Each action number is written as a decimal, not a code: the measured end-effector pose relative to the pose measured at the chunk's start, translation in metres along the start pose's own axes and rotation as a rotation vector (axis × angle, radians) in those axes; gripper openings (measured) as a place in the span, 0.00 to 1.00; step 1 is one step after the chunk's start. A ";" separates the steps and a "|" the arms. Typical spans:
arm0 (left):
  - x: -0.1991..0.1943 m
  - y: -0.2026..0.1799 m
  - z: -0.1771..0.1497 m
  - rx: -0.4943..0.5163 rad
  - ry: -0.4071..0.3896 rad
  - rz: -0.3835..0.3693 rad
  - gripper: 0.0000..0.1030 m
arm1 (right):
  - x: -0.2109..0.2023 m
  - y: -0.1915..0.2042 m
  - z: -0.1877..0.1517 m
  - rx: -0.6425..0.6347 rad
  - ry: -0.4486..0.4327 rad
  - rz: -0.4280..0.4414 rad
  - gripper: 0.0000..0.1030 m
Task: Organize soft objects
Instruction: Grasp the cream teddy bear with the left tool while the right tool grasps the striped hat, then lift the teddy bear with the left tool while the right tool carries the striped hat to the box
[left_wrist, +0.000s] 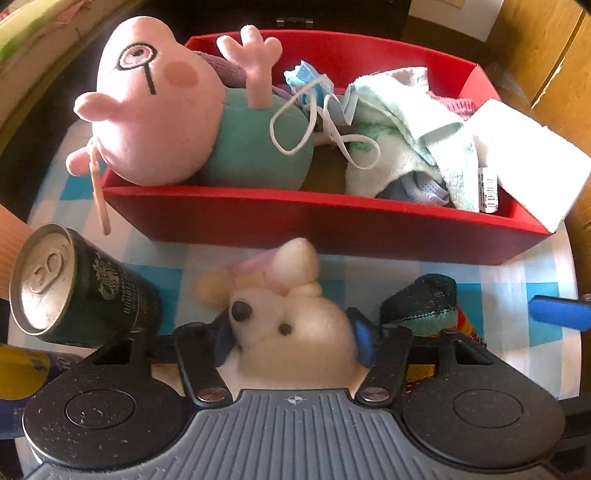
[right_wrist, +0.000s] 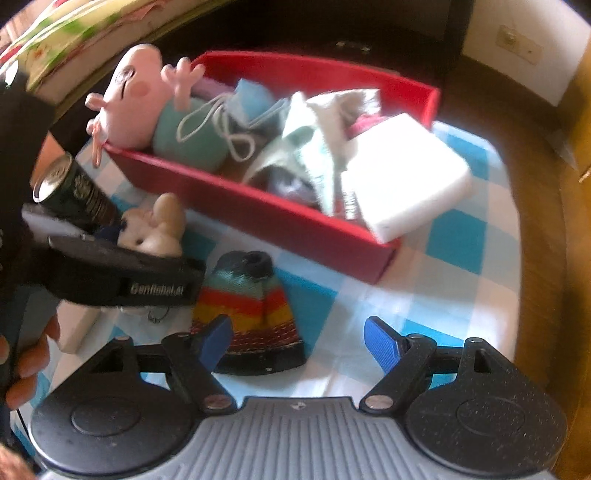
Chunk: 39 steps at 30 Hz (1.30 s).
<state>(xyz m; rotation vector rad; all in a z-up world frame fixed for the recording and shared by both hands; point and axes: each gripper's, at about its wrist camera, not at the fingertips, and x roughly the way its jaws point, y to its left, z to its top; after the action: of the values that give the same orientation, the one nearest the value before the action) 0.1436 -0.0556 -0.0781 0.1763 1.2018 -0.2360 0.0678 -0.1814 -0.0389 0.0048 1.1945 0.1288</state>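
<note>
Two soft items remaining outside the red box (left_wrist: 325, 229), both on the checked bench (right_wrist: 458, 236) just in front of its near wall. Left hand-held gripper (left_wrist: 291, 332) straddling the white bunny plush (left_wrist: 295, 325), blue pads flanking its head, appearing to press in; grip looking shallow, ears pointing toward the box. Bunny's long axis running straight ahead along the fingers, box directly beyond and slightly higher. Right hand-held gripper (right_wrist: 299, 343) spread wide, nothing pinched, hovering over the rainbow knit hat (right_wrist: 247, 314); hat lying under the left finger rather than centred, crown pointing toward the box. Shifting left likely needed before closing. Dark can (left_wrist: 74, 284) standing close beside the bunny, at risk of tipping on lift.
</note>
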 end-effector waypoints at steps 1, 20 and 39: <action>-0.002 0.003 0.000 -0.001 -0.003 -0.004 0.55 | 0.002 0.002 0.000 -0.005 0.001 0.001 0.56; -0.130 0.067 0.012 -0.173 -0.258 -0.247 0.52 | 0.037 0.026 0.005 0.029 0.045 0.045 0.59; -0.128 0.055 0.008 -0.118 -0.246 -0.245 0.54 | 0.004 0.009 -0.001 0.056 0.006 0.095 0.00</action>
<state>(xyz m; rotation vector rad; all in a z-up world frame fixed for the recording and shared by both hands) 0.1218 0.0061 0.0449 -0.1026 0.9880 -0.3884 0.0675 -0.1723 -0.0426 0.1104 1.2040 0.1782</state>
